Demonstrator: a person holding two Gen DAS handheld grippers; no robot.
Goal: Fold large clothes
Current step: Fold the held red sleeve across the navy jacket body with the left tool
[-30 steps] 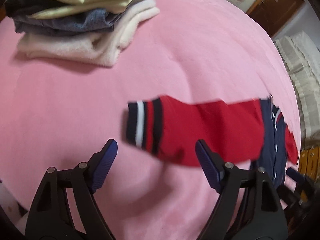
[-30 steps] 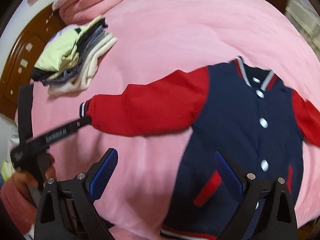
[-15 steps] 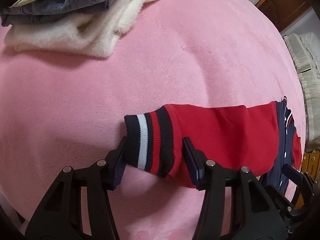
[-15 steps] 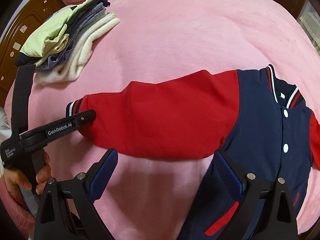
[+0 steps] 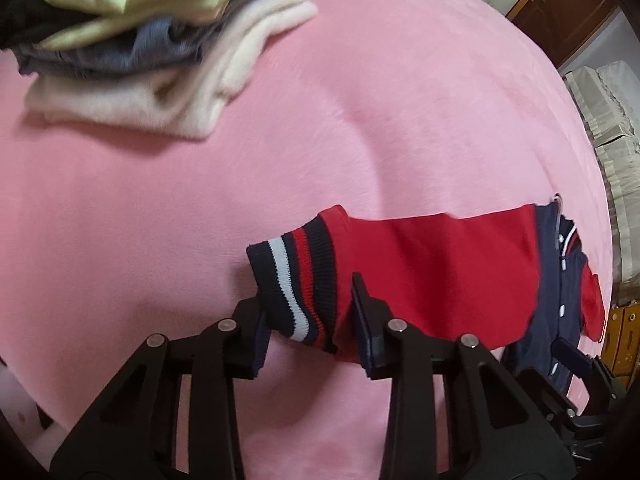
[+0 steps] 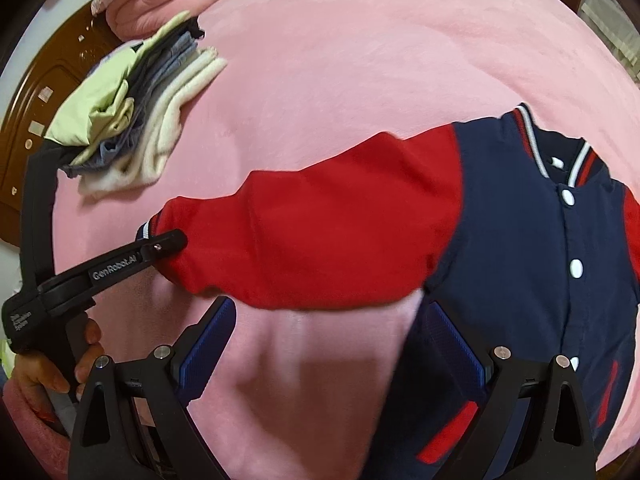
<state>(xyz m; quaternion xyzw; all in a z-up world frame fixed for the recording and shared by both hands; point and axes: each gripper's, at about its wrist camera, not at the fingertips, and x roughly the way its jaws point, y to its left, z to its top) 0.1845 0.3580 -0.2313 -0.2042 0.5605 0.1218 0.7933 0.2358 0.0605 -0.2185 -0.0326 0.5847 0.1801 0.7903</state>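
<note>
My left gripper [image 5: 308,320] has just been closing, and its jaws now pinch the striped cuff [image 5: 294,280] of the red sleeve [image 5: 432,272], low and centre in the left wrist view; the pads appear to press the knit from both sides, though the left pad is partly hidden behind the cuff. The jacket [image 6: 520,248], navy-bodied with white snaps, lies flat on the pink blanket [image 6: 360,60], filling the right half of the right wrist view, its sleeve stretched leftward. My right gripper [image 6: 332,344] hangs spread wide at lower centre, holding nothing, over the blanket beside the jacket's side edge. A stack of folded clothes [image 6: 132,116] sits at upper left. My left hand [image 6: 52,364] grips the handle at lower left.
</note>
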